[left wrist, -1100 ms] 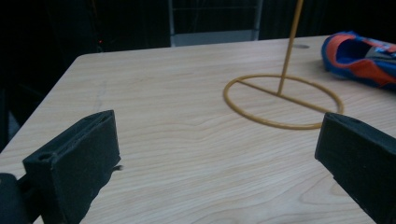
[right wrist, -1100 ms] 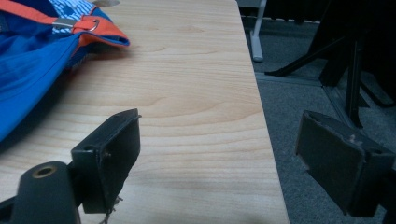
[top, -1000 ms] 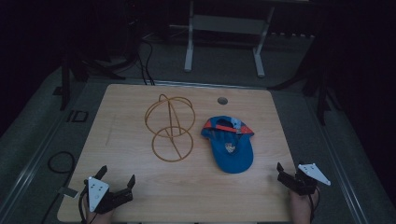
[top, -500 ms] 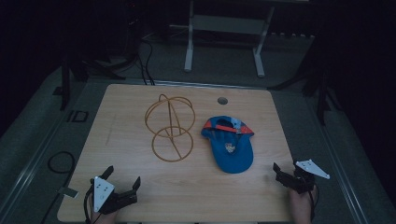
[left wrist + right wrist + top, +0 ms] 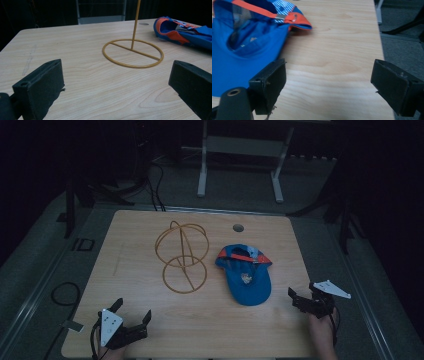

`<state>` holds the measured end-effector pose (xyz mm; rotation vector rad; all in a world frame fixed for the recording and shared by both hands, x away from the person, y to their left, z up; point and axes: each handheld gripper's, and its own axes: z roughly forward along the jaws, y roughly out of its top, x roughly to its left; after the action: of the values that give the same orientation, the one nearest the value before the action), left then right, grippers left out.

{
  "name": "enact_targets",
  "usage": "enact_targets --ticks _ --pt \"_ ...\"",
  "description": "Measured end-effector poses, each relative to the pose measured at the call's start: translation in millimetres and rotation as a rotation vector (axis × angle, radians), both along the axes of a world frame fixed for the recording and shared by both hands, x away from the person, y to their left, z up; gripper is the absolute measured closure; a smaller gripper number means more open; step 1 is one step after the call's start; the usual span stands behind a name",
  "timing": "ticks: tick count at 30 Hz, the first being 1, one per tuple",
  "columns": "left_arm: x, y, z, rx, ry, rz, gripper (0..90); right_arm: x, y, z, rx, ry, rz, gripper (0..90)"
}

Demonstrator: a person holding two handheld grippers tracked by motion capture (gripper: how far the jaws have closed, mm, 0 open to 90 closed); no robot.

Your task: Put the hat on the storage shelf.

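A blue cap with orange trim lies upside down at the table's right middle. Left of it stands a yellow wire stand, a round base with hoops above it. My left gripper hovers open near the front left edge, well short of the stand. In the left gripper view, the left gripper has its jaws wide apart and points at the stand's base ring, with the cap beyond on the right. My right gripper is open at the front right, just right of the cap's brim. In the right gripper view, the right gripper frames bare wood, with the cap by its left jaw.
The wooden table has a small round hole near its far edge. The table's right edge runs close to my right gripper. A metal frame stands on the dark floor beyond, and cables lie at the left.
My left gripper has slid a little to the right along the front edge. My right gripper has edged slightly left toward the cap. Cap and stand have not moved.
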<state>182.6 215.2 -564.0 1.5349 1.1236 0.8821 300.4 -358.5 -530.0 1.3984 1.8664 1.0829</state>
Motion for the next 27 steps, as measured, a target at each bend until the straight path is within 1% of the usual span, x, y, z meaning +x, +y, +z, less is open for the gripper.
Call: enact_targets --ticks 3,5,7,9,11,14,16,20,22,27 --pt "0.3 -0.2 -0.2 0.002 0.005 -0.001 0.2 5.3 7.7 5.0 -0.001 -0.007 0.021 12.0" --pt "0.3 -0.2 -0.1 0.002 0.005 -0.002 0.2 9.8 12.6 8.2 -0.001 -0.005 0.030 11.9" --pt "0.3 -0.1 -0.1 -0.001 0.006 -0.004 0.2 13.3 16.8 11.3 0.019 -0.010 0.056 12.0" --pt "0.2 -0.1 0.0 -0.001 0.004 -0.003 0.2 17.4 22.6 14.9 0.009 -0.009 0.084 13.3" --pt "0.3 0.0 0.0 -0.001 0.005 -0.003 0.2 20.6 27.1 18.0 0.009 -0.015 0.106 13.8" --pt "0.2 -0.1 0.0 -0.001 0.005 -0.007 0.2 25.2 33.7 22.4 0.009 -0.023 0.126 14.5" --pt "0.0 -0.1 0.1 0.000 0.005 -0.009 0.2 31.8 40.2 26.9 0.024 -0.026 0.155 16.5" --pt "0.0 0.1 0.0 0.000 0.006 -0.012 0.2 42.2 52.5 33.3 -0.007 -0.042 0.179 21.1" --pt "0.1 0.0 -0.1 0.000 0.008 -0.013 0.2 48.2 58.2 35.5 -0.029 -0.041 0.186 23.4" --pt "-0.2 -0.7 0.2 0.003 0.006 -0.017 0.2 63.8 72.2 40.1 -0.054 -0.050 0.206 24.7"
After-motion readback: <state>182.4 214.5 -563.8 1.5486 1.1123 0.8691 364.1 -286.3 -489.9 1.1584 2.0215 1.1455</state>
